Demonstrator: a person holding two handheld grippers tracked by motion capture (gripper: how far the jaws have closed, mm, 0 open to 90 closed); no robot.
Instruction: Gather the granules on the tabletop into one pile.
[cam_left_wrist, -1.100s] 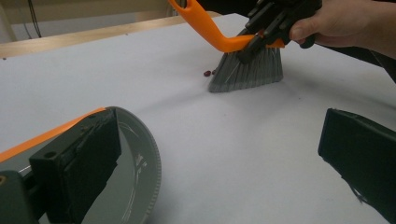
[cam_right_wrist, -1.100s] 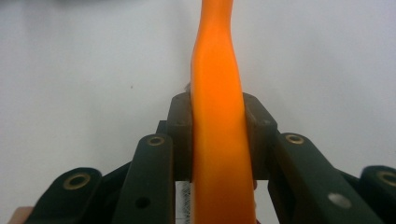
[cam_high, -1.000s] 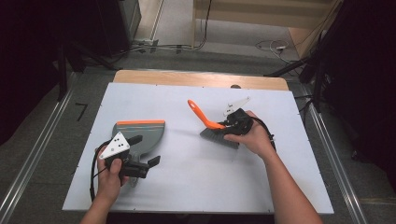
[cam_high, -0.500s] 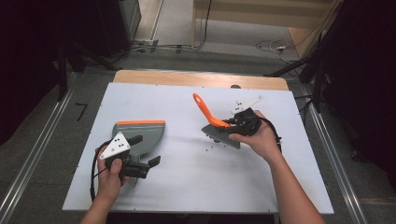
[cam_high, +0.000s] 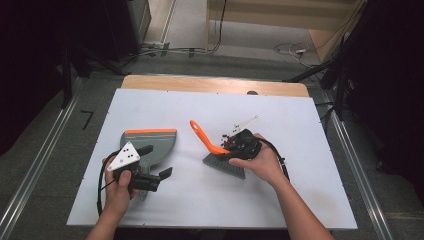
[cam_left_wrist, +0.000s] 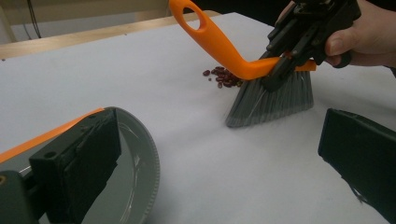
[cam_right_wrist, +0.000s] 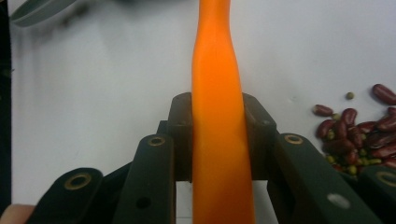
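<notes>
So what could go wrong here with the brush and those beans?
The beans lie on the far side of the brush from the dustpan, so a quick sweep may scatter them across the table. The dustpan also sits apart from the pile, and the left gripper seems open around its handle, so it might shift when beans arrive.

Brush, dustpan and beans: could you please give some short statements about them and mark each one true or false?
1. The right gripper is shut on the brush handle. True.
2. The beans lie inside the dustpan. False: they lie on the table beside the bristles.
3. The brush handle is orange. True.
4. The left gripper grips the brush. False: its hand keeps it at the dustpan, jaws wide apart.
5. The bristles are blue. False: grey.
</notes>
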